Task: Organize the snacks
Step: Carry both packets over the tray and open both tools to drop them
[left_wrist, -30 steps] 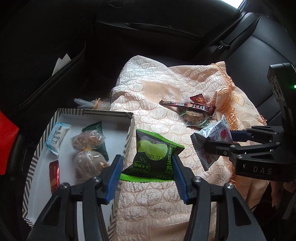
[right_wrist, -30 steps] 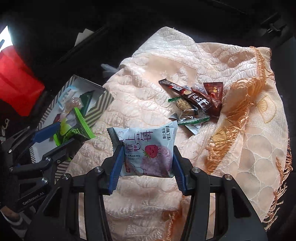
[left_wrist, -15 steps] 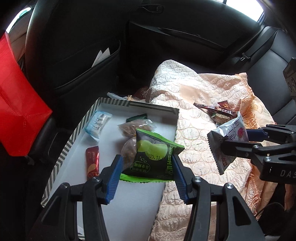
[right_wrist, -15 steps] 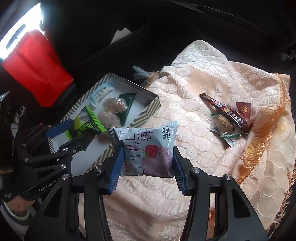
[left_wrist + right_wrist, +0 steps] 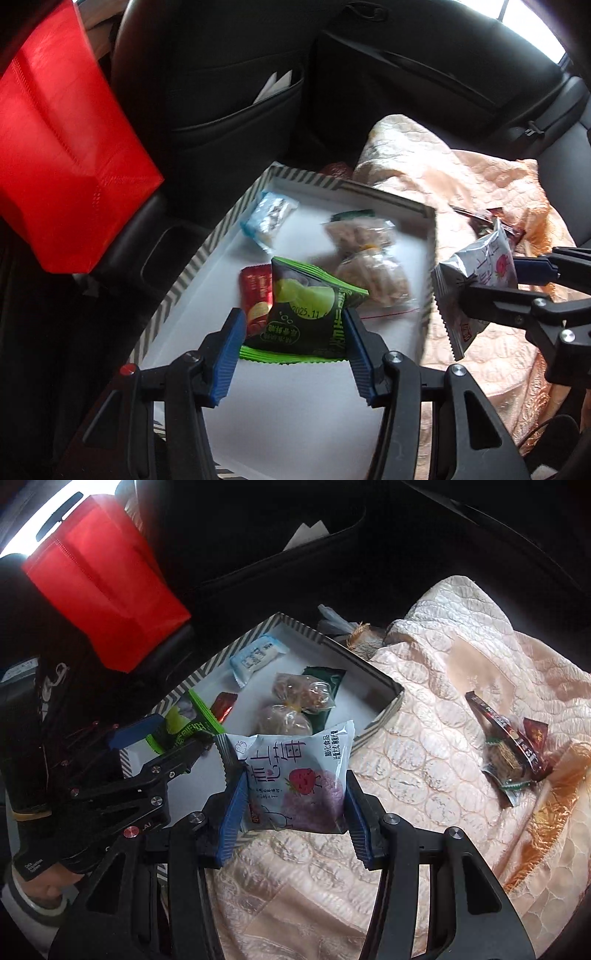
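Green-black snack packet (image 5: pixel 308 317) between left jaws, pale strawberry-print packet (image 5: pixel 295 779) between right jaws.

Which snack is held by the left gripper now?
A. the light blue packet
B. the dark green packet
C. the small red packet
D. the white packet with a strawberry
B: the left gripper is shut on the dark green packet, above the striped box.

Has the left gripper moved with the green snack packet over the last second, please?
Yes. The left gripper, jaws shut on the green snack packet, moved left off the quilted cloth to above the striped box.
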`<control>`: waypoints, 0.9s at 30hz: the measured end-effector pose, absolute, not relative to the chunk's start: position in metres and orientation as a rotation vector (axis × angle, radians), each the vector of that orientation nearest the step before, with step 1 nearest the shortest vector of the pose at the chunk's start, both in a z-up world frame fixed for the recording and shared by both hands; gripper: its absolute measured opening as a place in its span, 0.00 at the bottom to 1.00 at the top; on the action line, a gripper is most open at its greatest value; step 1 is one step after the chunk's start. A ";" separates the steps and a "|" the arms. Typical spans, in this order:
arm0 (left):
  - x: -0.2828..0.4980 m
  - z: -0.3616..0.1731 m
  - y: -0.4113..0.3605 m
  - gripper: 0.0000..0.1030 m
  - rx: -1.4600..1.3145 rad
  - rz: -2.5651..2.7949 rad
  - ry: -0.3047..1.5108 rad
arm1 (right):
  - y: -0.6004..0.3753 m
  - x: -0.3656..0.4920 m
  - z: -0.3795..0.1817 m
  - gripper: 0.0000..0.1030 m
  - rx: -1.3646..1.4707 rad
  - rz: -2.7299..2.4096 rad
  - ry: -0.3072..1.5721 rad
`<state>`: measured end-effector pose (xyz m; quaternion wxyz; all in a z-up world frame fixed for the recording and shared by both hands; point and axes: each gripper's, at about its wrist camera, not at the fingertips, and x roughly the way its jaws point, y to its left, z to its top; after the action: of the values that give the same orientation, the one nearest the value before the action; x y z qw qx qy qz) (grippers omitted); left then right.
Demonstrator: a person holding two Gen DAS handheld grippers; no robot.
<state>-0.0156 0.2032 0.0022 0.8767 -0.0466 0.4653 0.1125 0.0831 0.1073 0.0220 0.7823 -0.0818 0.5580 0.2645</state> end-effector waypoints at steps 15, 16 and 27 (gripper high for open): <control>-0.007 -0.032 0.241 0.54 -0.111 0.342 1.038 | 0.176 0.087 -0.047 0.48 -0.323 0.634 1.340; -0.006 -0.035 0.241 0.54 -0.109 0.344 1.045 | 0.178 0.086 -0.050 0.48 -0.329 0.637 1.344; -0.002 -0.045 0.244 0.72 -0.124 0.376 1.087 | 0.181 0.077 -0.060 0.64 -0.402 0.631 1.278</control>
<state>-0.0017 0.2439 -0.0448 0.8373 -0.0585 0.5137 0.1775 0.0766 0.1814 -0.0602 0.7382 -0.1829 0.5823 0.2873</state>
